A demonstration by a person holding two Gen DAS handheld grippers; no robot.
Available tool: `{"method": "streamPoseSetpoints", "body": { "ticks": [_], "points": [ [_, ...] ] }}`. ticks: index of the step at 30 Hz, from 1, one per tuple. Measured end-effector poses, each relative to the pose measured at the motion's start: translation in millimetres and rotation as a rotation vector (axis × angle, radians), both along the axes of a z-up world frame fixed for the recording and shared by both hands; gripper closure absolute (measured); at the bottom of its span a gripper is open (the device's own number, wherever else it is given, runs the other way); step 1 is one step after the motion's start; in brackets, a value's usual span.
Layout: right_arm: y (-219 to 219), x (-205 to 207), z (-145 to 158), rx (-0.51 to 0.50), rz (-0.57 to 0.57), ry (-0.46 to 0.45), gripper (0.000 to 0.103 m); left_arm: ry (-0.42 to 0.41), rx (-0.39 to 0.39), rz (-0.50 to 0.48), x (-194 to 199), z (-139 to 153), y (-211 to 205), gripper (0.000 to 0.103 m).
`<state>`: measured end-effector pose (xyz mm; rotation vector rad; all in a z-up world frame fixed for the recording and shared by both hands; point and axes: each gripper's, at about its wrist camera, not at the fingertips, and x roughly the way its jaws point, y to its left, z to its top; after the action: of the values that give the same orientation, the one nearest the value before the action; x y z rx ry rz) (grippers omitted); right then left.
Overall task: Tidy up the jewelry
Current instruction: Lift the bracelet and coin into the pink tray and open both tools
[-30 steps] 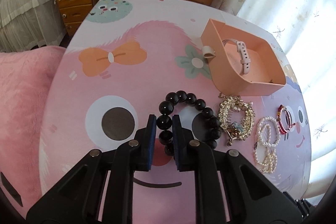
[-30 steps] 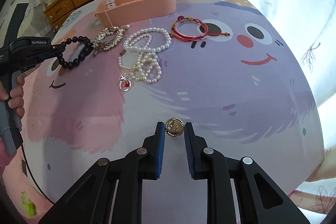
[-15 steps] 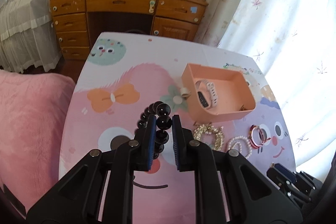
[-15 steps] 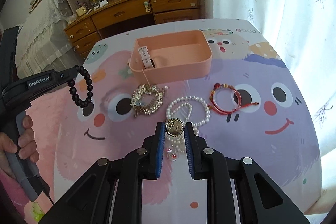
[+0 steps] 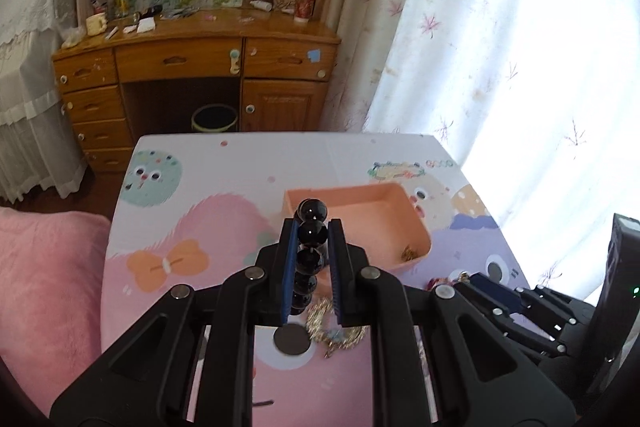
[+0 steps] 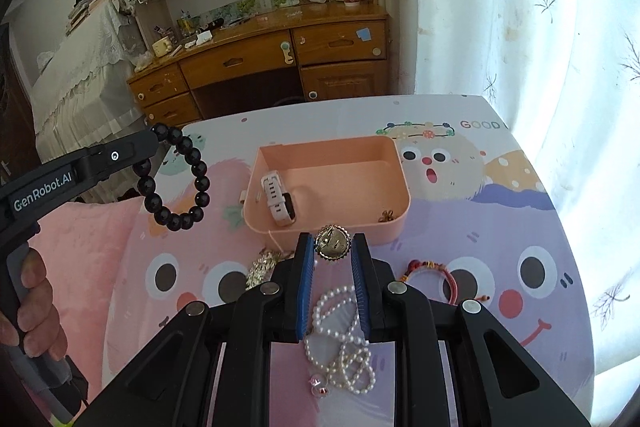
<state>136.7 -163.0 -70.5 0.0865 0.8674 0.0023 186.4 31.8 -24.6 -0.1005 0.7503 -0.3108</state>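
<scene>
My left gripper (image 5: 312, 231) is shut on a black bead bracelet (image 5: 309, 255) and holds it high above the table; the bracelet hangs from it in the right wrist view (image 6: 176, 183), left of the pink box. My right gripper (image 6: 332, 247) is shut on a round gold brooch (image 6: 333, 247), held in the air just in front of the pink box (image 6: 360, 227). The box (image 5: 416, 227) holds a white watch (image 6: 278, 201) and a small gold piece (image 6: 386, 215).
On the cartoon tablecloth lie a gold bracelet (image 6: 262, 265), a pearl necklace (image 6: 344, 343), a red cord bracelet (image 6: 440, 275) and a small red pendant (image 6: 319, 385). A wooden desk (image 6: 280, 55) stands beyond the table, a curtain (image 6: 520, 27) to the right, pink bedding (image 5: 44, 287) to the left.
Both grippers have risen higher above the table with their items. The black bracelet and the brooch have moved toward the pink box.
</scene>
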Motion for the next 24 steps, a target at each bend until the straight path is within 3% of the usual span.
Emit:
{"method": "streamPoseSetpoints", "body": {
  "ticks": [7,17,18,19,21,24],
  "points": [
    [-16.0,35.4,-10.6,-0.007,-0.011,-0.015,0.084,-0.009,-0.046,-0.03,41.7,5.8,-26.5,0.091],
    [-28.5,75.4,-46.0,0.014,0.009,-0.009,0.083,0.044,-0.046,-0.086,83.5,-26.0,-66.8,0.09],
    [-29.1,78.3,-50.7,0.03,0.016,0.002,0.075,0.056,-0.046,-0.096,86.1,-30.3,-70.7,0.09],
    [-30.2,82.2,-55.8,0.041,0.023,0.014,0.055,0.063,-0.043,-0.1,88.0,-33.1,-74.1,0.09],
    [-31.5,85.3,-62.9,0.051,0.03,0.02,0.03,0.065,-0.031,-0.122,91.2,-37.5,-80.4,0.089],
    [-35.4,86.2,-67.3,0.056,0.031,0.0,0.027,0.071,0.014,-0.128,94.5,-41.6,-84.5,0.068]
  ]
}}
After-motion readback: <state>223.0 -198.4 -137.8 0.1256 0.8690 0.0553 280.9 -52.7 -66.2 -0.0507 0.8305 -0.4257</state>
